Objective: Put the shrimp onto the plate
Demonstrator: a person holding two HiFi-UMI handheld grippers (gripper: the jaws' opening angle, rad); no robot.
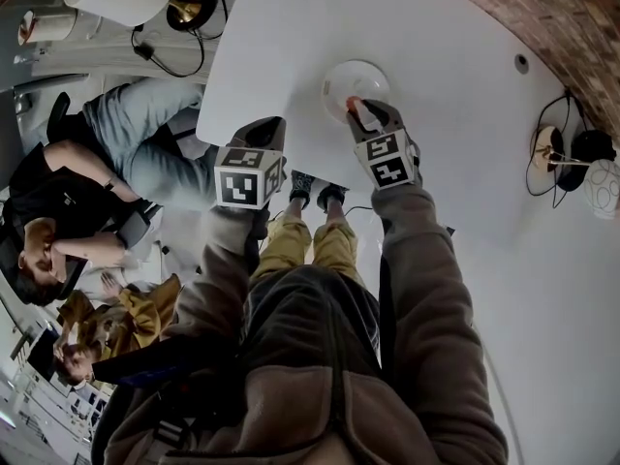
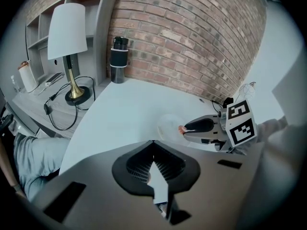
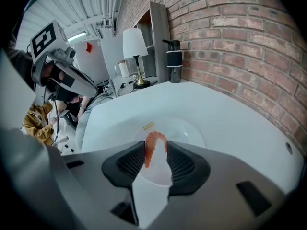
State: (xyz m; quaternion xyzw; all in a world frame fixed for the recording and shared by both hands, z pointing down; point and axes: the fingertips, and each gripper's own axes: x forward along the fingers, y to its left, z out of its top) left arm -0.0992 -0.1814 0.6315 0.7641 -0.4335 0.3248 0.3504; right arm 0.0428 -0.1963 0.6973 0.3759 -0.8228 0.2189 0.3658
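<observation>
An orange shrimp [image 3: 152, 147] sits between the pads of my right gripper [image 3: 156, 150], which is shut on it. The gripper hangs over the near edge of a pale round plate [image 3: 189, 131] on the white table [image 1: 455, 56]. In the head view the shrimp [image 1: 355, 104] shows at the tips of the right gripper [image 1: 363, 108], above the plate [image 1: 341, 74]. My left gripper [image 1: 267, 130] is at the table's left edge, jaws together with nothing in them. In the left gripper view the left gripper [image 2: 154, 150] points toward the plate [image 2: 168, 124] and the right gripper [image 2: 189, 127].
A brick wall [image 2: 192, 37] runs along the table's far side. A white lamp [image 2: 69, 32] and a dark bottle [image 2: 118, 59] stand at the back left. Cables and a small device [image 1: 557, 153] lie at the right. People [image 1: 87, 192] sit left of the table.
</observation>
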